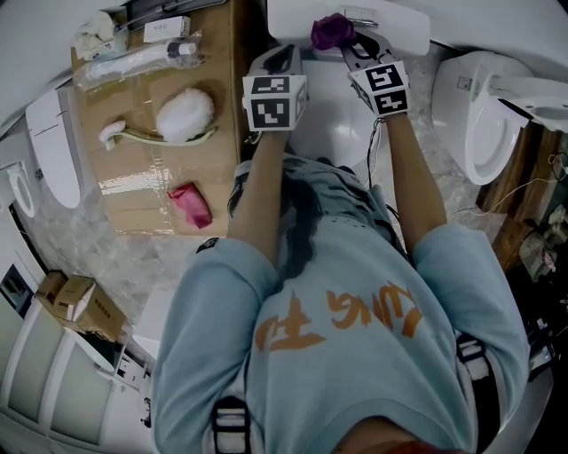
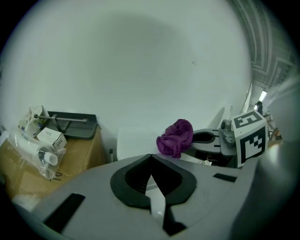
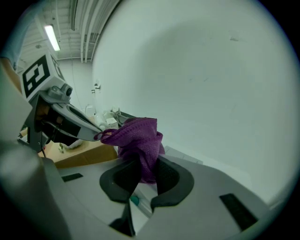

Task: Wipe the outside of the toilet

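Observation:
A white toilet stands in front of me, its tank [image 1: 293, 19] at the top of the head view and its lid [image 1: 333, 115] below my arms. My right gripper [image 1: 344, 40] is shut on a purple cloth [image 1: 332, 30], held just above the tank top. In the right gripper view the cloth [image 3: 138, 139] hangs bunched between the jaws of that gripper [image 3: 146, 171]. My left gripper [image 1: 282, 58] hovers close to the left of it, shut with nothing between its pads. In the left gripper view, that gripper [image 2: 151, 158] points at the tank [image 2: 133, 143], with the cloth [image 2: 176, 136] to its right.
A cardboard box [image 1: 151, 164] left of the toilet carries a white fluffy brush [image 1: 185, 115], a red cloth [image 1: 191, 206] and a plastic-wrapped bottle [image 1: 133, 62]. Another toilet [image 1: 484, 115] stands at the right and one more [image 1: 53, 146] at the far left. Small cartons [image 1: 80, 306] lie at the lower left.

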Demonstrator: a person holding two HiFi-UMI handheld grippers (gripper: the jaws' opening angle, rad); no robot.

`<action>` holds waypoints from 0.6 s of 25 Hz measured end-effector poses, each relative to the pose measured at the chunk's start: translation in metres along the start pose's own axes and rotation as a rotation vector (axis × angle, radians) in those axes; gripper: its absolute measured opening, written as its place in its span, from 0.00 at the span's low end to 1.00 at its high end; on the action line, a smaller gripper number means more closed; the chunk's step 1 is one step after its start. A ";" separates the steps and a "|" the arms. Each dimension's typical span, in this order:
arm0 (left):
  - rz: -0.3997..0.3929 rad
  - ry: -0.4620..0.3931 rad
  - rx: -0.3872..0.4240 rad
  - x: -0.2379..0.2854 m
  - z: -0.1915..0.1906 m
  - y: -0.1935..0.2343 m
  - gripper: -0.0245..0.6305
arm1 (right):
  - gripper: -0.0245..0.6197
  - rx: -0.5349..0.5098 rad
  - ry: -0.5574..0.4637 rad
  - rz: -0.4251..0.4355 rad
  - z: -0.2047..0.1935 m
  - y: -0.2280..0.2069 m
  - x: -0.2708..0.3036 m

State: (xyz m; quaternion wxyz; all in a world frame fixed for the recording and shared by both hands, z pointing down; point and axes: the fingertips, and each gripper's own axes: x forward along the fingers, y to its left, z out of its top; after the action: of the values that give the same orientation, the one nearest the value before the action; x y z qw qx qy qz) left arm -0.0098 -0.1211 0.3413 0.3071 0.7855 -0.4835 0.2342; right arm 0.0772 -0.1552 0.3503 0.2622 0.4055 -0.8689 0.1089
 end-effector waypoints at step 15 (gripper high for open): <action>-0.055 0.038 0.062 0.016 -0.008 -0.031 0.07 | 0.15 0.166 0.015 -0.208 -0.042 -0.070 -0.042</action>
State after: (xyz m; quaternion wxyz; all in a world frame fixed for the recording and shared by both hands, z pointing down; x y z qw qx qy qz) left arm 0.0243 -0.1140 0.3496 0.2983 0.8029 -0.4484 0.2555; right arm 0.1686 -0.1564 0.3607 0.2440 0.5130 -0.8080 0.1559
